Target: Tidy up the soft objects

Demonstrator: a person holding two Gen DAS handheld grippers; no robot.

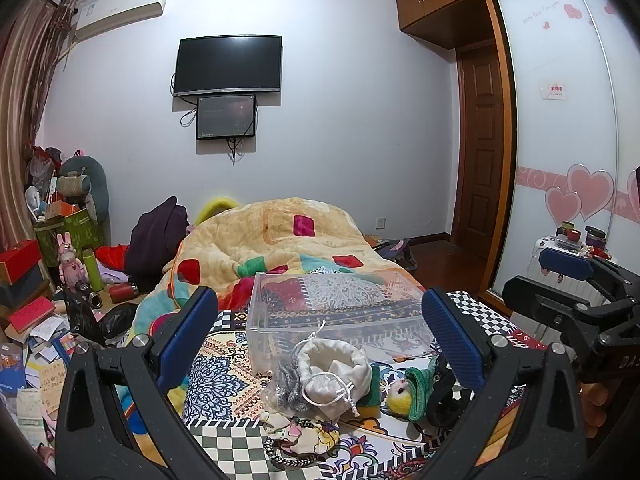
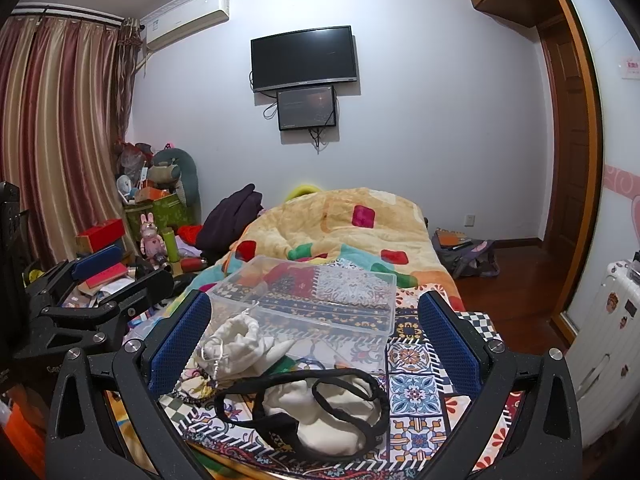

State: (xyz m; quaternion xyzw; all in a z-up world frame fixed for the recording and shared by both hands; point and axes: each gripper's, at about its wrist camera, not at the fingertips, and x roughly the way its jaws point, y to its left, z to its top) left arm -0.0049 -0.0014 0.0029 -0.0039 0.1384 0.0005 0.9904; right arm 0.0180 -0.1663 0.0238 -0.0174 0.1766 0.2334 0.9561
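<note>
- Blue-padded fingers of the left gripper are seen spread wide apart, with nothing held between them.
- Between and just ahead of those fingers a white drawstring pouch is seen lying on the patterned cloth, with a small floral pouch in front of it and a felt doll just to its right.
- Fingers of the right gripper are likewise held wide open and empty.
- A black-strapped white garment is seen lying between the right fingers, close to the camera, with the white drawstring pouch near the left-hand finger.
- Beyond the soft objects a clear plastic bin is placed on the bed, touching or nearly touching the pouch; it appears empty.
- Behind the bin a yellow quilt is heaped on the bed.
- Further out, a television is mounted on the wall.
</note>
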